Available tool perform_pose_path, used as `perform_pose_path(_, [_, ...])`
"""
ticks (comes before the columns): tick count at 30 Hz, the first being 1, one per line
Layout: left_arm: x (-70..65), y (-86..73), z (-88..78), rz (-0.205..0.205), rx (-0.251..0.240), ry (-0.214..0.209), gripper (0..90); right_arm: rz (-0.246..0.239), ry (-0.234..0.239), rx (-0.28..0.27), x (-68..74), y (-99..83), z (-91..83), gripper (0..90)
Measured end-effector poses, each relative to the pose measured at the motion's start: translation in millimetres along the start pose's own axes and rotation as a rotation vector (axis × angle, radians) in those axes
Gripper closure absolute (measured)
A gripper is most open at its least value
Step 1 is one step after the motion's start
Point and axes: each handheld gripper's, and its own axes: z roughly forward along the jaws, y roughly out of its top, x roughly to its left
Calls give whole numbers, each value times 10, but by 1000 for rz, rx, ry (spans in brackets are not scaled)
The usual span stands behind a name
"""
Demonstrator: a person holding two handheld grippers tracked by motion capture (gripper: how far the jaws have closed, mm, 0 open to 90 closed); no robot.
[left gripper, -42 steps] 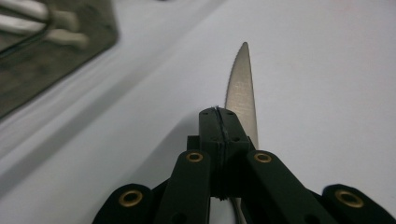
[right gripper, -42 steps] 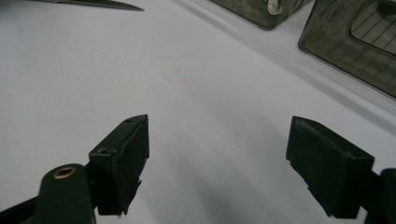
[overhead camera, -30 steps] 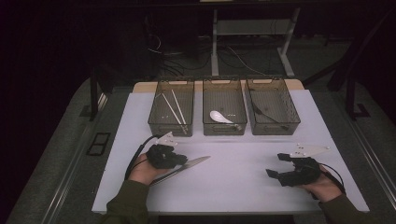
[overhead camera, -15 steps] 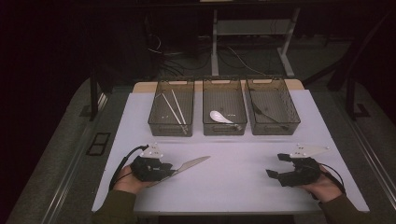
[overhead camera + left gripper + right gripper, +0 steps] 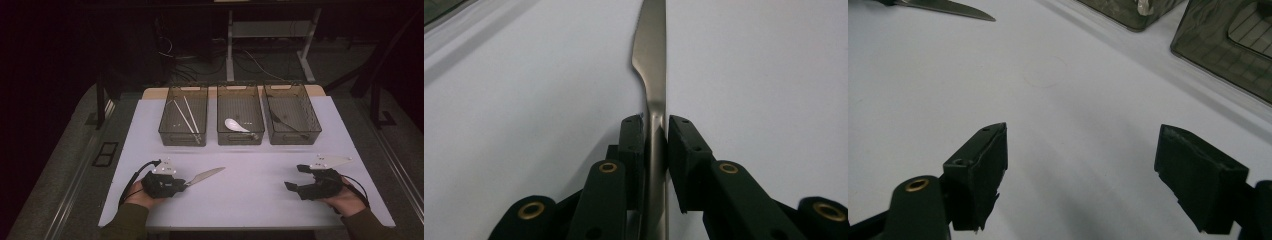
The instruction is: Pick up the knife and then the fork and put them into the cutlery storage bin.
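Note:
A steel table knife point(image 5: 206, 176) lies low over the white tabletop point(image 5: 250, 170) at the front left, its blade pointing right and away. My left gripper point(image 5: 181, 183) is shut on the knife point(image 5: 651, 65) by its handle, the blade running straight out between the black jaws. My left gripper point(image 5: 655, 131) presses both pads against the metal. At the front right my right gripper point(image 5: 292, 186) rests near the table, open, nothing between its jaws. In the right gripper view my right gripper point(image 5: 1080, 150) shows wide-apart fingers point(image 5: 979, 160), with the knife's tip point(image 5: 955, 9) far off at top left.
Three dark see-through bins stand in a row at the back: the left bin point(image 5: 183, 120) holds pale chopsticks point(image 5: 187, 117), the middle bin point(image 5: 240, 120) a white spoon point(image 5: 235, 125), the right bin point(image 5: 291, 117) a dark utensil point(image 5: 285, 122). Bin corners point(image 5: 1228, 45) appear in the right gripper view.
The left hand has drawn back toward the table's front edge with the knife in its gripper. The right gripper has stayed put.

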Motion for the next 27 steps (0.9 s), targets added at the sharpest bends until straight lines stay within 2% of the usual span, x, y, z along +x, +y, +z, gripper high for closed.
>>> perform_pose_path(5, [16,2,5,-10,3,-6,789,-8,-1,3,3,0,7,211])
perform_pose_path(6, [31,5,3,1,5,-10,791,-9,0,4,5,0,9,211])
perform_pose_path(11, [48,-5,3,-37,-8,-28,794,-9,-1,3,12,2,12,212])
perform_pose_path(15, [59,8,1,-41,-14,-35,794,-8,1,1,4,2,8,212])
perform_pose_path(17, [58,28,-5,-24,-21,-30,793,-9,-1,1,4,2,6,212])
perform_pose_path(19, [46,44,-25,-35,-45,-28,793,-8,0,1,4,3,6,213])
perform_pose_path(20, [50,53,-43,-27,-51,-27,793,-8,0,1,4,3,6,212])
perform_pose_path(21, [38,59,-60,-45,-65,-24,793,-6,0,1,5,4,5,213])
perform_pose_path(27, [4,109,-122,-47,-122,-23,793,-5,-1,2,5,5,2,213])
